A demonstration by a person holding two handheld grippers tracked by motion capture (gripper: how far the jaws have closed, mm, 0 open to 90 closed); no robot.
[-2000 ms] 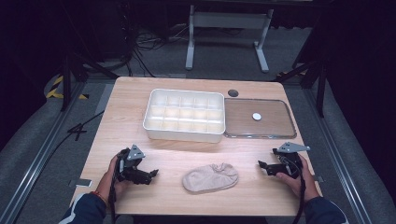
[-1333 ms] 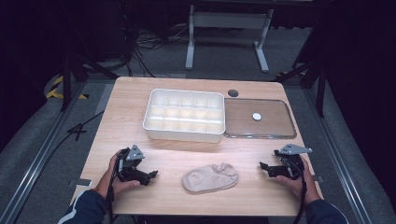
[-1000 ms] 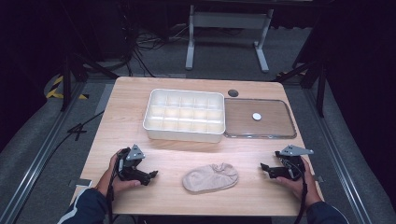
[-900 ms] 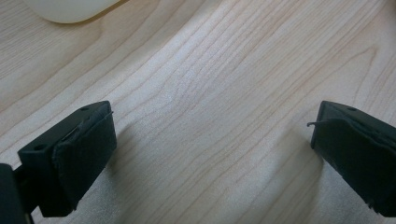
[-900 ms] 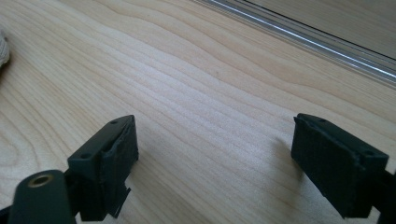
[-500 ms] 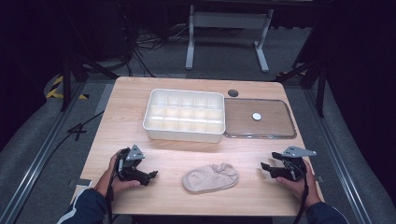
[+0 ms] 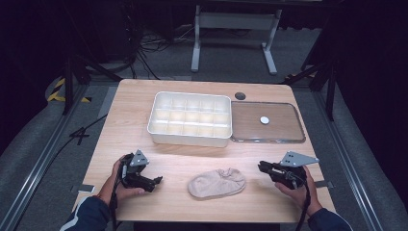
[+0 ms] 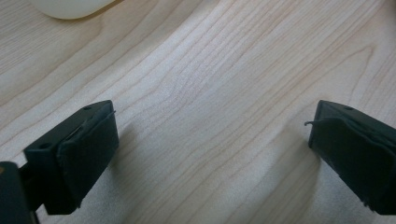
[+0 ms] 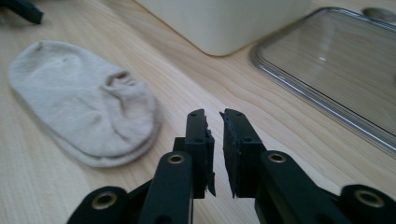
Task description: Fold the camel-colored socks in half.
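right gripper nearly closed beside sock, left gripper spread on bare wood

sock point(image 7: 217, 183) lies flat on the bench point(image 7: 130, 115) near the front edge, roughly midway between the two hands, touching neither gripper. it's beige, ankle-cut, opening end toward the right hand.

right gripper point(image 7: 262, 167) sits just right of the sock, tips aimed at it, apart from it. its jaws have just been closing: now almost pressed together, thin slit left, nothing between them. in the right gripper view the sock point(image 9: 88, 109) is ahead and to the left of the gripper point(image 9: 215, 121), with bare wood between.

left gripper point(image 7: 156, 181) is near the front-left, held low over the bench, tips pointing toward the sock. in the left gripper view its jaws stand wide apart with only wood grain between them, nothing pinched.

behind the sock: white compartment tray point(image 7: 190, 138), and right beside it a clear lid point(image 7: 267, 138) lying flat with a small white disc point(image 7: 264, 120) at its centre. dark round cap point(image 7: 240, 96) on the bench just behind the lid.
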